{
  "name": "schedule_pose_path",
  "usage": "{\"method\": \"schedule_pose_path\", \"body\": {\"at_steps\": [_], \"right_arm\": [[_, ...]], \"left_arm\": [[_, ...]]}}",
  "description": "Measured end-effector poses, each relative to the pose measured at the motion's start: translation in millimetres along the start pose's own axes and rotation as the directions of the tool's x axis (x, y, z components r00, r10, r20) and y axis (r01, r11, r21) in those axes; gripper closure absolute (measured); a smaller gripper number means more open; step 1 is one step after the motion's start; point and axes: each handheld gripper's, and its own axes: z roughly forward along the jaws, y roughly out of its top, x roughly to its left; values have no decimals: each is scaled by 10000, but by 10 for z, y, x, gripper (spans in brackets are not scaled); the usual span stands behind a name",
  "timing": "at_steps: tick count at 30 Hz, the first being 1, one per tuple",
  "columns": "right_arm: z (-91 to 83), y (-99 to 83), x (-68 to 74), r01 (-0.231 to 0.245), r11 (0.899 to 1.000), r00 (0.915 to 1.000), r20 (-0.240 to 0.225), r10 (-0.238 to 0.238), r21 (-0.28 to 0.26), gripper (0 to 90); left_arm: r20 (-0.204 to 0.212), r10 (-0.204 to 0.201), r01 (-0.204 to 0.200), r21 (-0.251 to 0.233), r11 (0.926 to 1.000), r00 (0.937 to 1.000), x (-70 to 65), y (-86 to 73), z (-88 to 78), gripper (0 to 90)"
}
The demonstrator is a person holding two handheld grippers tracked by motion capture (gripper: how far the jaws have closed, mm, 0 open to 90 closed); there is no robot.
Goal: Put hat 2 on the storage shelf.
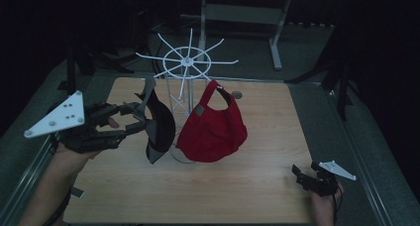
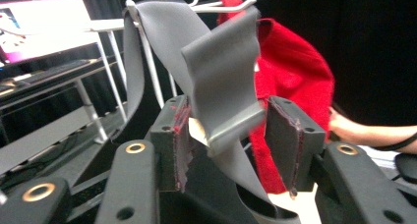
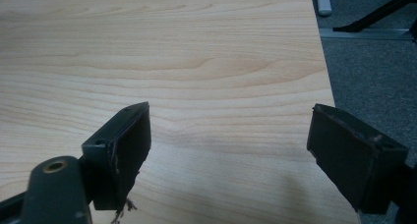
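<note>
A white wire rack (image 1: 187, 62) with radiating spokes stands at the middle of the wooden table (image 1: 257, 186). A red cap (image 1: 213, 129) hangs from it by its strap. To its left hangs a black cap (image 1: 159, 124) with a grey strap (image 2: 216, 71) looped over a rack spoke (image 2: 147, 52). My left gripper (image 1: 140, 118) is at that cap; in the left gripper view (image 2: 228, 130) the strap end lies between the spread jaws, against the left pad. The red cap (image 2: 295, 71) shows behind. My right gripper (image 1: 298, 174) rests open near the table's front right corner, above bare wood (image 3: 231, 135).
A small round disc (image 1: 237, 94) lies on the table behind the red cap. A metal desk frame (image 1: 237, 13) stands beyond the table, and dark stand legs (image 1: 341, 87) flank it. A lit screen (image 2: 39, 22) sits off to one side. The table's right edge (image 3: 327, 76) is close to the right gripper.
</note>
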Motion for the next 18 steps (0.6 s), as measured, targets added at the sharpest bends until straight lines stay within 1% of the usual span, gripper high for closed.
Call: {"method": "schedule_pose_path", "body": {"at_steps": [1,7,8,11,13,14,16,18], "right_arm": [[0,0,0,-1,10000,10000,3,1,-1,166],[1,0,4,56,10000,10000,34,-56,34,166],[1,0,4,56,10000,10000,37,-56,11,166],[-2,-1,3,48,10000,10000,30,-48,-9,166],[-1,-1,5,58,10000,10000,46,-58,9,166],[0,-1,5,59,10000,10000,44,-59,12,166],[-1,-1,4,56,10000,10000,39,-56,-4,166],[-1,-1,4,55,10000,10000,38,-55,-6,166]], "left_arm": [[-61,39,-39,29,10000,10000,-15,-9,-18,523],[-174,-120,121,12,9999,9998,-46,-87,-108,519],[-232,-194,196,70,9998,9995,-54,-143,-131,519],[-351,-261,271,275,9993,9990,-57,-239,-150,519],[-511,-268,291,445,9986,9983,-65,-320,-162,519],[-511,-268,291,445,9986,9983,-65,-320,-162,520],[-557,-352,383,551,9977,9978,-67,-431,-182,520],[-586,-497,529,557,9970,9970,-68,-502,-191,520]]}}
